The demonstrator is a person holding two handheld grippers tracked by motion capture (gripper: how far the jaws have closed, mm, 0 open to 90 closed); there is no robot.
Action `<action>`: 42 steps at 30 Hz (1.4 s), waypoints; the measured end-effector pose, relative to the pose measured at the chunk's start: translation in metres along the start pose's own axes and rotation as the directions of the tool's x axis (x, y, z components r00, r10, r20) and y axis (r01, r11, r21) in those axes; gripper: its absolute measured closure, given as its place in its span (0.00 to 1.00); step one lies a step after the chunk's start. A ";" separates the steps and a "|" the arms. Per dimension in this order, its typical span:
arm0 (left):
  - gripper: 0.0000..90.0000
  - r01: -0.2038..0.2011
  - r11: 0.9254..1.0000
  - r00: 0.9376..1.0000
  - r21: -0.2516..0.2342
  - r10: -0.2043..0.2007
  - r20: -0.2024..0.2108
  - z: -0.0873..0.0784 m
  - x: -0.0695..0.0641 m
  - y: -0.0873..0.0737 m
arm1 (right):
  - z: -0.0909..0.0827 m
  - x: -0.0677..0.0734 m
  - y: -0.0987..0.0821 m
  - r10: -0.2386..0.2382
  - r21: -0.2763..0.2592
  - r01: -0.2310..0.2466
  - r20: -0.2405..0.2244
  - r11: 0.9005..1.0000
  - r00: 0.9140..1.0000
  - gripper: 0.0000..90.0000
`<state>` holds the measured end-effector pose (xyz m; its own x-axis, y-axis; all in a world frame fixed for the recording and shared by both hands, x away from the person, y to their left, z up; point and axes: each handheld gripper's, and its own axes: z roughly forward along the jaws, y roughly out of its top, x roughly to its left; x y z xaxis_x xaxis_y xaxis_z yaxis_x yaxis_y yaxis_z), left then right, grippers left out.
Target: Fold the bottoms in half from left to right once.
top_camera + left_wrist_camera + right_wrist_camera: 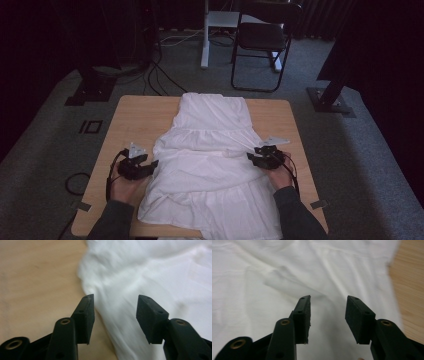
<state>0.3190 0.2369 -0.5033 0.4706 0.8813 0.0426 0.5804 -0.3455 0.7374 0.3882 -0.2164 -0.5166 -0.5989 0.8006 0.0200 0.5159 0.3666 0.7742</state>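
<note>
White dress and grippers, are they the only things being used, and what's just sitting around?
In use:
white dress, spread on the wooden table
left gripper, open at its left edge
right gripper, open at its right edge

Just sitting around:
black chair
cables on the floor

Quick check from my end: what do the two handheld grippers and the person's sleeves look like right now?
Both the left gripper and the right gripper are black, each topped with a grey three-cornered plate and trailing a black cable. Their fingers are flat black blocks on arms with brass-coloured rivets. The sleeves are dark grey.
</note>
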 end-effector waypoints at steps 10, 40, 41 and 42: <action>0.39 0.061 0.998 0.982 0.025 -0.064 0.178 -0.027 -0.021 -0.064 | 0.023 0.006 0.002 -0.046 0.087 0.045 0.010 0.995 0.999 0.96; 0.53 -0.063 0.995 0.982 -0.074 0.075 0.175 -0.061 -0.036 -0.079 | -0.140 -0.007 -0.142 0.023 -0.073 -0.025 -0.028 0.997 0.999 0.57; 0.52 -0.062 0.995 0.981 -0.076 0.075 0.176 -0.062 -0.036 -0.079 | -0.139 -0.006 -0.137 0.025 -0.091 -0.029 -0.038 0.995 0.999 0.55; 0.51 -0.059 0.995 0.982 -0.079 0.072 0.176 -0.061 -0.035 -0.079 | -0.136 -0.005 -0.132 0.029 -0.102 -0.033 -0.047 0.994 0.998 0.53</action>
<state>0.2157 0.2532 -0.5218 0.6212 0.7833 -0.0236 0.4969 -0.3704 0.7848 0.2398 -0.3332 -0.5334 -0.6121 0.7875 0.0720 0.4704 0.2895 0.8336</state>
